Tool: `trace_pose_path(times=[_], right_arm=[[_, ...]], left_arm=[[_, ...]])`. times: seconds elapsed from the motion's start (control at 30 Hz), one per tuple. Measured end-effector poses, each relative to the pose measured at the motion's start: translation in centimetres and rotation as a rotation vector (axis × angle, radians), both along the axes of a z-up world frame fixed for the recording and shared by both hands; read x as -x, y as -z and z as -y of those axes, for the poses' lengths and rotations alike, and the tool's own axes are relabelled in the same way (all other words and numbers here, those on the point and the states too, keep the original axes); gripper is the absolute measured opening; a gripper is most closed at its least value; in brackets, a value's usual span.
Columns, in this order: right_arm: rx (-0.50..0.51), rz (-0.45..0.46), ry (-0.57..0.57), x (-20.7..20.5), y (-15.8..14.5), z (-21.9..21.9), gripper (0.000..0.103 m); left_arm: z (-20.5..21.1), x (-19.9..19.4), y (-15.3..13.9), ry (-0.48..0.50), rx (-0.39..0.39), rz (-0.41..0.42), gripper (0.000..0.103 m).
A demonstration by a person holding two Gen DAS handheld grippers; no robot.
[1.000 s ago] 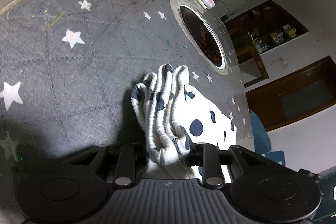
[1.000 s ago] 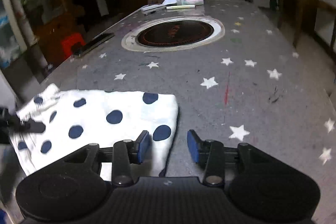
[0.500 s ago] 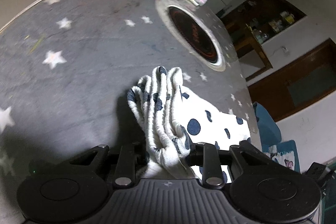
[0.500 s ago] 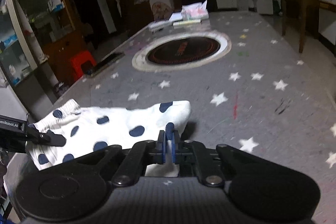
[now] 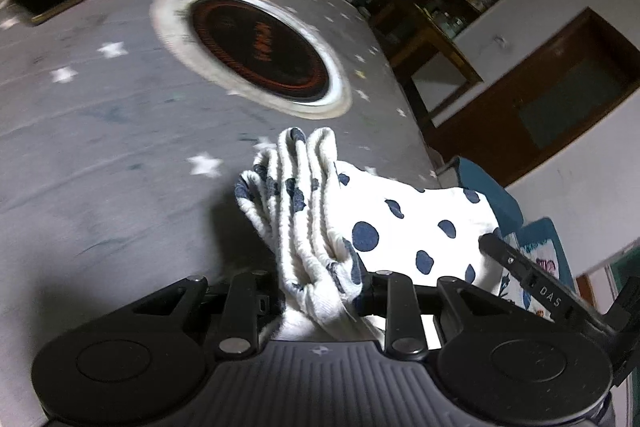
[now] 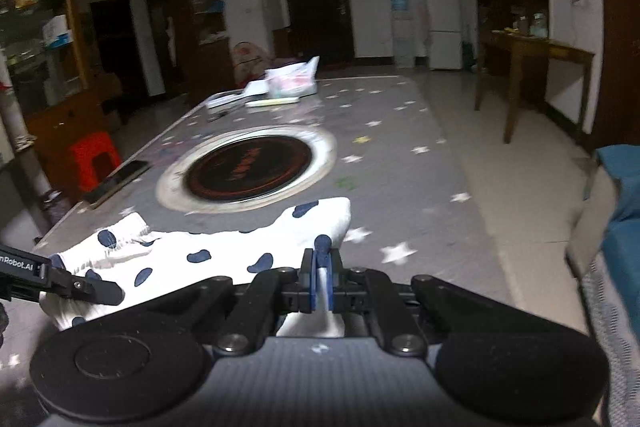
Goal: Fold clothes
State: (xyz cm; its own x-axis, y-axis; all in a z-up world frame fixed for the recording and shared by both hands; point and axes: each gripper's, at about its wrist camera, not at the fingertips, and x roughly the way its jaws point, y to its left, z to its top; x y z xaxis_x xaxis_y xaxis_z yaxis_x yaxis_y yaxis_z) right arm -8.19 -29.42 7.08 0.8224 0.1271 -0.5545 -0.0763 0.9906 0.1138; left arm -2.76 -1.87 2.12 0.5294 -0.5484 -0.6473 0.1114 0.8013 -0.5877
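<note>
A white garment with navy dots [image 5: 400, 227] hangs stretched between my two grippers above the grey star-print table [image 5: 100, 131]. My left gripper [image 5: 320, 295] is shut on its bunched ribbed waistband [image 5: 304, 199]. My right gripper [image 6: 320, 279] is shut on the opposite edge of the garment [image 6: 224, 247], with cloth pinched between the blue pads [image 6: 322, 247]. The left gripper's finger [image 6: 80, 285] shows at the left of the right wrist view; the right gripper's finger [image 5: 520, 263] shows at the right of the left wrist view.
A round black hotplate with a pale ring [image 6: 248, 167] is set in the table's middle. A phone [image 6: 120, 179] lies near the left edge. Bags and papers [image 6: 288, 83] sit at the far end. A red stool [image 6: 94, 159] and a blue cushion [image 6: 624, 211] flank the table.
My right gripper has shut on the garment's edge. Both grippers have lifted, raising the garment off the table and tilting the views up toward the room.
</note>
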Motion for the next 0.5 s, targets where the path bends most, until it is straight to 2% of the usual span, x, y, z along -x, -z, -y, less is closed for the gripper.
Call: trace_pose_path(times=[0.17, 0.5], right_arm=[[0.022, 0.000, 0.051, -1.5, 0.1, 2.5, 0.004], [0.053, -0.027, 0.110, -4.0, 1.3, 5.2, 0.004]], left_arm=[[3.6, -2.0, -0.4, 0.041, -0.024, 0.028, 0.029], [8.1, -4.3, 0.7, 0.088, -0.090, 0.026, 0.029]])
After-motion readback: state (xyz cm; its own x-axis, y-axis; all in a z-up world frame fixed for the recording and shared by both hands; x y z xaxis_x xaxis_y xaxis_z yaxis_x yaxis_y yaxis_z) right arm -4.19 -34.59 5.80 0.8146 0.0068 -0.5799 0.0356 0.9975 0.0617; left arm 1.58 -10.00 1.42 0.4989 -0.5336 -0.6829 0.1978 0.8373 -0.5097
